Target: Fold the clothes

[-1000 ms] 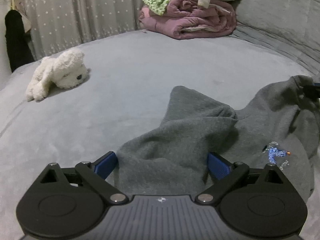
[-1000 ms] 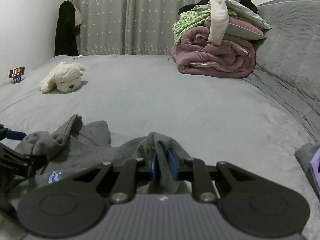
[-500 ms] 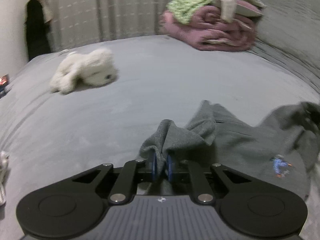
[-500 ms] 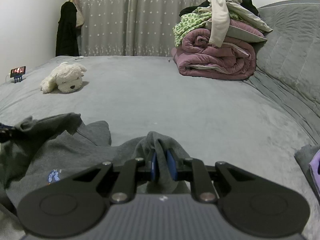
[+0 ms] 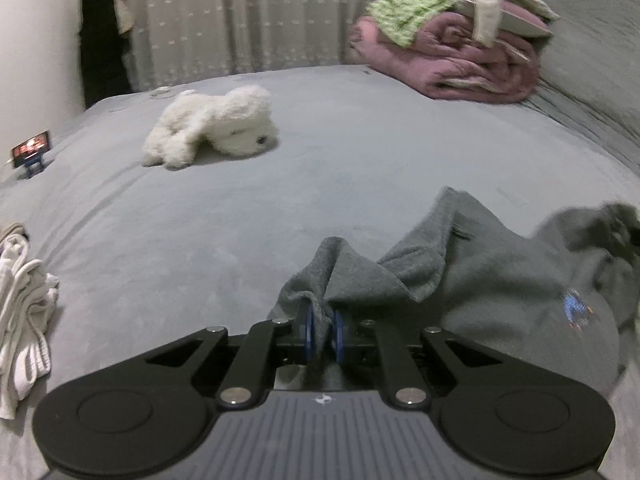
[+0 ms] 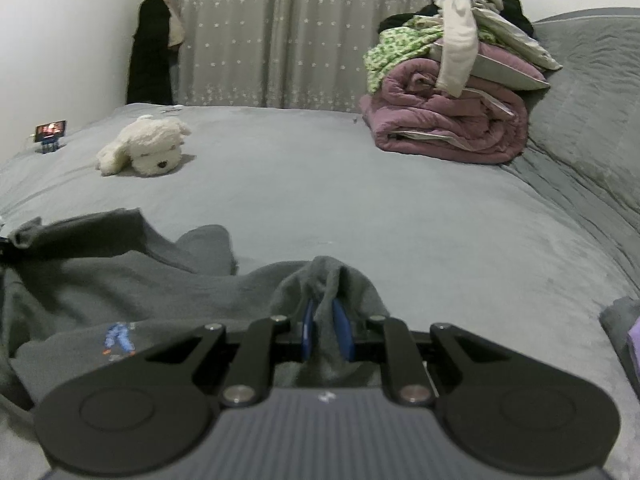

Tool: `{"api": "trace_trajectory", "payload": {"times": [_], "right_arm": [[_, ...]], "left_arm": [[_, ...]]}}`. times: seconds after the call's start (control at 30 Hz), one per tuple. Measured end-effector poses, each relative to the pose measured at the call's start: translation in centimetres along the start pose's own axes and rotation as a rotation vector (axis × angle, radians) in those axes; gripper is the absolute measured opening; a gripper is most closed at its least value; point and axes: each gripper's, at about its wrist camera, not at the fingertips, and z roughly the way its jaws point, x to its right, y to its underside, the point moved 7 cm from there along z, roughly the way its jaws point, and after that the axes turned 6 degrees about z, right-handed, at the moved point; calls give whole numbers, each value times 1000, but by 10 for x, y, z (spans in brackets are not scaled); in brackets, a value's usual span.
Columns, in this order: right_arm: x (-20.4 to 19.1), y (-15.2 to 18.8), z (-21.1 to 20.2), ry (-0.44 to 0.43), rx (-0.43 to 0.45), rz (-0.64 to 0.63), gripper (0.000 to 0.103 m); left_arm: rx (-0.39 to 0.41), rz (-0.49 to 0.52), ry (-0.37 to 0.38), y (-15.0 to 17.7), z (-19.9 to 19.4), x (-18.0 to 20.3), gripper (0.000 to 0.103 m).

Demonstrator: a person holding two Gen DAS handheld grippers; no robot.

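Left claw: the left gripper (image 5: 321,330) is clamped on a bunched edge of the grey sweatshirt (image 5: 492,292), blue pads pressed together with cloth between them; a pinch at the hem or a corner gives a firm handle for pulling the cloth taut.
Right claw: the right gripper (image 6: 325,330) pinches another gathered edge of the grey sweatshirt (image 6: 132,284), its pads nearly together around a thick wad.
Why two holds: with one edge in each claw the garment can be stretched flat or carried over itself, which a single hold would not allow.
Garment: in the left view it spreads from the claw toward 2 o'clock; in the right view toward 10 o'clock, so the body lies between the two claws, rumpled, with a small blue emblem (image 6: 119,335) facing up (the front side is probably uppermost).
Fold state: no clean crease shows; whether it is being spread out or drawn into a fold I cannot tell, the left view being blurred.
Bed: the grey bed cover (image 6: 360,200) gives broad bare room at 12 o'clock for laying the piece flat.
Surroundings: a white plush toy (image 5: 212,126) at 11 o'clock, a stack of bedding (image 6: 456,100) at 1 o'clock, white cloth (image 5: 22,304) at 9 o'clock in the left view.
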Motion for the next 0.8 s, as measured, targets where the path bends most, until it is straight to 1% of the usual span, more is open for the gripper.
{"api": "trace_trajectory", "payload": {"times": [0.13,0.33,0.4,0.5,0.63,0.67,0.7,0.73,0.77,0.8], "right_arm": [[-8,1,-4,-68,-8,-1,13],[-14,0,-12,-126,3,-19,11],[-16,-1,-15,-143,7,-26,7],[-19,-1,-19,-169,14,-37,6],[-26,1,-22,-194,7,-69,6],[-27,3,-20,-190,-6,-80,6],[-27,5,-17,-179,-26,-83,6],[-26,8,-13,-165,-45,-84,6],[-24,10,-9,-149,-61,-80,6],[-21,11,-5,-133,-74,-75,8]], "left_arm": [[-1,13,14,2,-6,2,10],[15,-54,4,4,-17,-17,10],[27,-72,-2,6,-24,-23,10],[10,-79,-42,11,-25,-32,10],[-49,-72,-135,22,-20,-47,10],[-65,-83,-130,24,-18,-50,10],[-80,-92,-115,27,-15,-51,15],[-96,-101,-101,30,-13,-53,18],[-99,-103,-94,31,-13,-54,21],[-87,-96,-94,30,-15,-54,27]]}}
